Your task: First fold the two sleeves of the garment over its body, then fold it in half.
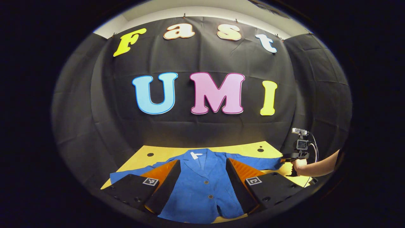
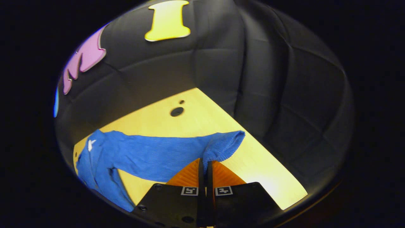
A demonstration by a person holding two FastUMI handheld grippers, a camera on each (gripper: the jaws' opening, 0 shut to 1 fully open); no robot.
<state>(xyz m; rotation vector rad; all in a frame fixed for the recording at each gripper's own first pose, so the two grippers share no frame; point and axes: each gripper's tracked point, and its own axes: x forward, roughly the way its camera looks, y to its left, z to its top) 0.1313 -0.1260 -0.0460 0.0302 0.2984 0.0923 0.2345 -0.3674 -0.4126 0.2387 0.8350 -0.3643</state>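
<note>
Booth wall [image 1: 202, 126]: black cloth, creased in a grid of fold lines, curving behind the table from 9 through 12 to 3 o'clock in the left gripper view.

Table [image 1: 246, 148]: flat yellow wooden top with round dark holes [image 2: 177, 111] near its far edge.

Jacket [image 1: 199, 186]: blue, fine-ribbed fabric like corduroy, with lapel collar, a white neck tag [image 1: 196, 155] and two round buttons [image 1: 206, 182] down the front. It lies flat and face up on the table, both sleeves spread outward toward 9 and 3 o'clock.

Left gripper [image 1: 202, 186]: its fingers stand wide apart at 6 o'clock in the left gripper view, holding nothing, with the jacket's body showing between them; whether they touch the cloth cannot be told.

Right gripper [image 2: 205, 167]: its fingers are pressed together on the cuff end of the right sleeve [image 2: 221, 147], which bunches upward at the fingertips. In the left gripper view this gripper [image 1: 282, 160] sits at 3 o'clock, at the sleeve's tip, held by a hand [image 1: 299, 166] with a bare forearm.
</note>
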